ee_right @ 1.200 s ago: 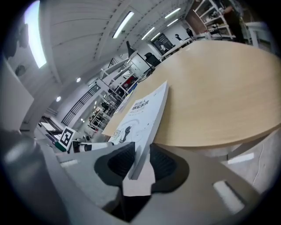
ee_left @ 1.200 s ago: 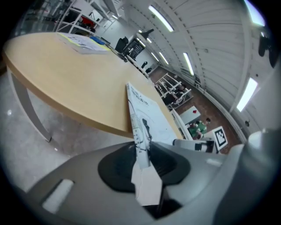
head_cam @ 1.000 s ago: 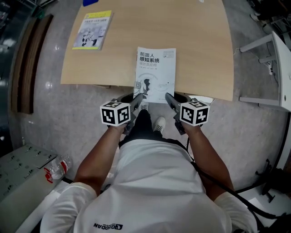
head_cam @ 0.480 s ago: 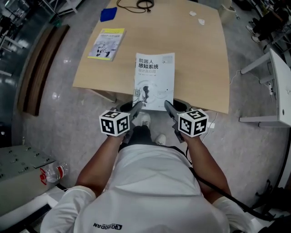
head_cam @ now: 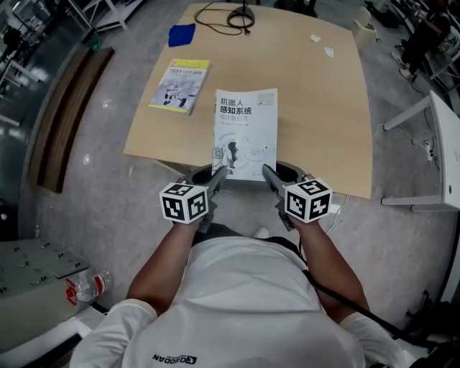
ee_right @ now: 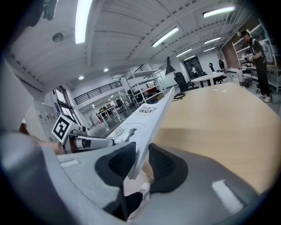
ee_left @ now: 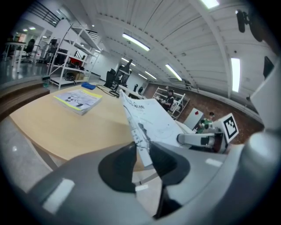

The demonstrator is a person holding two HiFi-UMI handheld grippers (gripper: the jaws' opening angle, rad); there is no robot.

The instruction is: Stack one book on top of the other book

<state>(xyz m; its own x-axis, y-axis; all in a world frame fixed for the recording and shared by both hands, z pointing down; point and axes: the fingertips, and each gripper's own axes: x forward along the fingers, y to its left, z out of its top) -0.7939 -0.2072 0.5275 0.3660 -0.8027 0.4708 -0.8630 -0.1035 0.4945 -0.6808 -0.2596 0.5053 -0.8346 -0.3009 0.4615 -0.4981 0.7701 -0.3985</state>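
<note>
Pale wooden table (head_cam: 316,122): bears a yellow book (head_cam: 180,87) flat near its left edge, a blue cloth (head_cam: 182,34) at the far left corner, a black cable (head_cam: 228,13) along the far edge, and small white scraps (head_cam: 328,51) far right.

Head view: the near corners of the white book (head_cam: 246,133) are covered by the left gripper (head_cam: 218,175) and the right gripper (head_cam: 267,172). Their marker cubes conceal most of the jaws there, and the book hides the strip of surface (head_cam: 323,122) beneath it. The black cable (head_cam: 228,10) at the far edge is cut off by the top of the frame. The fine print on the yellow book (head_cam: 180,86) cannot be read, and the blue item (head_cam: 182,34) and two white scraps (head_cam: 328,52) are too small to identify.
</note>
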